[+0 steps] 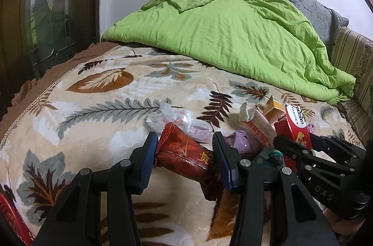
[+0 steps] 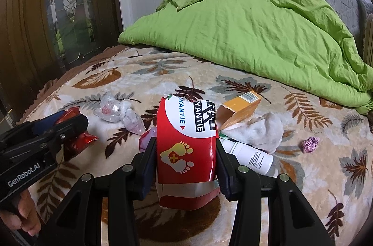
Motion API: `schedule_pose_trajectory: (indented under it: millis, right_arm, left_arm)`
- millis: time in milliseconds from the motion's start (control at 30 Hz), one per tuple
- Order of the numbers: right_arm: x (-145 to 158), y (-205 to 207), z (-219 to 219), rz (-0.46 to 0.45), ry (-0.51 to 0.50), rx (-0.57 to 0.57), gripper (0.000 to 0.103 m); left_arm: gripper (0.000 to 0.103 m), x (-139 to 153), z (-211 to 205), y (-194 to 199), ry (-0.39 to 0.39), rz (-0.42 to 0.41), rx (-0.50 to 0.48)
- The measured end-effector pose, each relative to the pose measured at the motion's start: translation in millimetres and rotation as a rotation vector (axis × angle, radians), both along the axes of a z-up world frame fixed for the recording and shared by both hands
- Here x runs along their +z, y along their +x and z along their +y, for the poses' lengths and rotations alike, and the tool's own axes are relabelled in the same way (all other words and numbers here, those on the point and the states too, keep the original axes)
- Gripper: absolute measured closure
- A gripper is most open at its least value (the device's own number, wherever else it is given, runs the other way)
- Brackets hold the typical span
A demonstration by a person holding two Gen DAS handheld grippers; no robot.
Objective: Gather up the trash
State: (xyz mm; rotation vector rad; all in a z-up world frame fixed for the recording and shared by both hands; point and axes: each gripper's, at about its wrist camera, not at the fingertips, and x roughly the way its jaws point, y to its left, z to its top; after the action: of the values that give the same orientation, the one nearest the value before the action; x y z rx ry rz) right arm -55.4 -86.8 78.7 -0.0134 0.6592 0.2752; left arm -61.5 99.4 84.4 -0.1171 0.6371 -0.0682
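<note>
Both grippers loaded, litter left on the bed.

The left gripper clenches a red foil wrapper; the right gripper clamps a torn red box. Beyond their fingers remain a knotted plastic bag, orange carton, white bottle and pink paper wad.

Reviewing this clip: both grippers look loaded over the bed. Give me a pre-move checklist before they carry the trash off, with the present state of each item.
1. Left gripper shut on the red foil wrapper: ok, both pads press its sides.
2. Right gripper shut on the red box: ok, clamped across its width.
3. Red box intact: not ok, its top edge is torn and a flap hangs loose below.
4. Grippers apart from each other: ok, a gap shows in the right wrist view.
5. Bin located: cannot tell; only a red mesh edge shows at lower left.
6. Trash left on the blanket: not ok; orange box, white bottle, pink wad remain.
</note>
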Motion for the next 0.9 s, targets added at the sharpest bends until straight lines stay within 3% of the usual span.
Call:
schedule_pose_trajectory:
  millis: [300, 900]
  right_arm:
    - [3.0, 1.5, -1.6, 0.015, 0.089, 0.026, 0.054]
    - [3.7, -3.6, 2.6, 0.011, 0.112, 0.064, 0.054]
  left_arm:
    - [0.056, -3.6, 2.7, 6.9, -0.009, 0.006, -0.004]
    - [0.056, 0.9, 0.4, 3.1, -0.011, -0.012, -0.005]
